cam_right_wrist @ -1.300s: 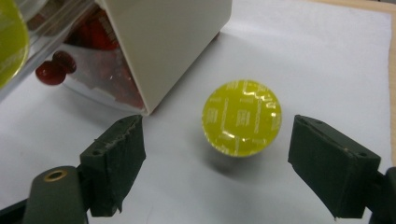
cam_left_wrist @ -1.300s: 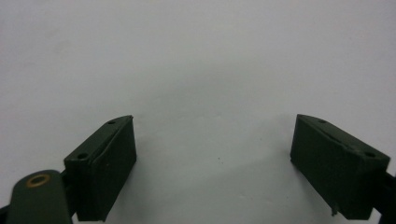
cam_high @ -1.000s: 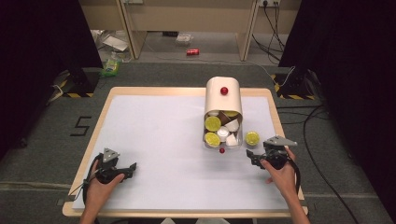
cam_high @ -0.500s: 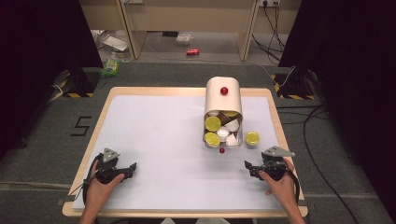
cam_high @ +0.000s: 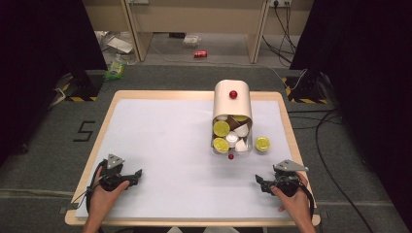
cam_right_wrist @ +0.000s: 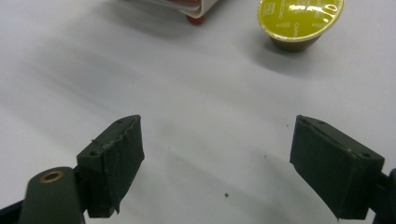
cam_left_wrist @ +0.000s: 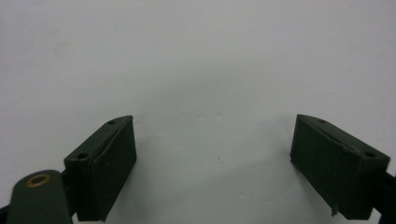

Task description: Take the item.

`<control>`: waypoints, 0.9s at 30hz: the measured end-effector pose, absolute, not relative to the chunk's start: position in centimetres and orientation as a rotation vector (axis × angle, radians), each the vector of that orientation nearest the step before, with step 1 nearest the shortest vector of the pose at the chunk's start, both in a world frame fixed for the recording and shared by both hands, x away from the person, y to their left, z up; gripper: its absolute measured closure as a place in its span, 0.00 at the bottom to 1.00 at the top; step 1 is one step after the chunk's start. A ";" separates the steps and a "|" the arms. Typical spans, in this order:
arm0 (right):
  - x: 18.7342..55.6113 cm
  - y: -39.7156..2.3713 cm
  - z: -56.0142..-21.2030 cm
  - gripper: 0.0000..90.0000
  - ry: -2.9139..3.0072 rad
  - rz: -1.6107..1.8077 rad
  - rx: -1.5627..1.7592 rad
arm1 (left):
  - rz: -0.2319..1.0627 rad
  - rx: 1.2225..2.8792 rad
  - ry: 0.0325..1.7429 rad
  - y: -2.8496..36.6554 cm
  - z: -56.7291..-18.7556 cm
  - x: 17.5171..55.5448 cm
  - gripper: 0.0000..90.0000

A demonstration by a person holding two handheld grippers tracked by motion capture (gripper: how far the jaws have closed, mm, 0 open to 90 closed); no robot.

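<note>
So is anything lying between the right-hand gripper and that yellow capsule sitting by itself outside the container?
Nothing visible. Bare white table separates the open right gripper from the yellow capsule; the container lies off to the side.

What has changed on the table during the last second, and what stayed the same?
The right gripper moved back toward the person, away from the yellow capsule, open and empty. The left gripper, the tipped canister and its capsules stayed put.

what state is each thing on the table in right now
white container: tipped on its side, mouth toward the person, capsules inside
loose yellow-lidded capsule: out on the table beside the mouth, foil lid up
left gripper: open, holding nothing
right gripper: open, holding nothing
</note>
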State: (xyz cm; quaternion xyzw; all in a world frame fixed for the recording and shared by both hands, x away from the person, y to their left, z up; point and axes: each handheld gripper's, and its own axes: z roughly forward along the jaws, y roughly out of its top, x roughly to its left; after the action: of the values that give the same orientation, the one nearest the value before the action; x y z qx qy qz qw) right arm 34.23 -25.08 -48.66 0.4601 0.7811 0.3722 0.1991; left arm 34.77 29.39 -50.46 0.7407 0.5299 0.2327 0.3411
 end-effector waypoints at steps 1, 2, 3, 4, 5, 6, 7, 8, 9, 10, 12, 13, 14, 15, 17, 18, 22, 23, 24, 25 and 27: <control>34.1 -25.1 -48.7 0.20 2.186 1.037 1.284 | 0.605 1.927 1.379 29.4 -50.5 34.8 0.15; 34.0 -25.1 -48.8 0.20 2.189 1.035 1.280 | 0.606 1.927 1.379 29.4 -50.5 34.8 0.15; 33.8 -25.1 -48.8 0.20 2.190 1.032 1.282 | 0.606 1.927 1.379 29.4 -50.5 34.8 0.15; 33.7 -25.2 -48.9 0.20 2.190 1.029 1.282 | 0.606 1.927 1.379 29.4 -50.5 34.8 0.15; 33.6 -25.2 -48.9 0.20 2.193 1.032 1.281 | 0.606 1.927 1.379 29.4 -50.5 34.8 0.15; 33.5 -25.2 -49.0 0.20 2.192 1.031 1.283 | 0.606 1.927 1.379 29.4 -50.5 34.8 0.15; 33.4 -25.3 -49.0 0.20 2.193 1.028 1.283 | 0.606 1.927 1.379 29.4 -50.5 34.8 0.15; 33.3 -25.3 -49.1 0.20 2.195 1.029 1.281 | 0.606 1.927 1.379 29.4 -50.5 34.8 0.15; 33.2 -25.3 -49.1 0.20 2.197 1.036 1.286 | 0.606 1.927 1.379 29.4 -50.5 34.8 0.15; 33.1 -25.4 -49.1 0.20 2.200 1.046 1.282 | 0.606 1.927 1.379 29.4 -50.5 34.8 0.15; 32.8 -25.3 -49.2 0.19 2.202 1.049 1.287 | 0.606 1.927 1.379 29.4 -50.5 34.8 0.15; 32.7 -25.3 -49.2 0.19 2.208 1.044 1.273 | 0.606 1.927 1.379 29.4 -50.5 34.8 0.15; 32.5 -25.2 -49.3 0.19 2.211 1.034 1.276 | 0.606 1.927 1.379 29.4 -50.5 34.8 0.15; 32.5 -25.2 -49.3 0.19 2.214 1.026 1.268 | 0.606 1.926 1.378 29.4 -50.5 34.8 0.15; 32.3 -25.2 -49.4 0.19 2.221 1.011 1.268 | 0.606 1.927 1.378 29.4 -50.5 34.8 0.15; 32.2 -25.2 -49.5 0.19 2.224 1.008 1.271 | 0.606 1.927 1.379 29.4 -50.5 34.8 0.15; 31.9 -25.2 -49.7 0.18 2.246 0.979 1.251 | 0.606 1.928 1.378 29.4 -50.5 34.8 0.15; 31.9 -25.2 -49.7 0.18 2.246 0.981 1.249 | 0.606 1.927 1.379 29.4 -50.5 34.8 0.15; 31.9 -25.2 -49.7 0.18 2.246 0.982 1.250 | 0.606 1.928 1.378 29.4 -50.5 34.8 0.15; 31.9 -25.2 -49.8 0.18 2.245 0.982 1.248 | 0.606 1.927 1.379 29.4 -50.5 34.8 0.15; 31.9 -25.2 -49.8 0.18 2.245 0.982 1.247 | 0.606 1.927 1.379 29.4 -50.5 34.8 0.15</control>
State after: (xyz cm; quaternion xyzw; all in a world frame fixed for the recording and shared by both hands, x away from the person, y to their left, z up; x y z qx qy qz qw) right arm 31.88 -25.20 -49.76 0.4447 0.8009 0.3504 0.1948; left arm 34.76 29.39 -50.46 0.7407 0.5300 0.2328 0.3410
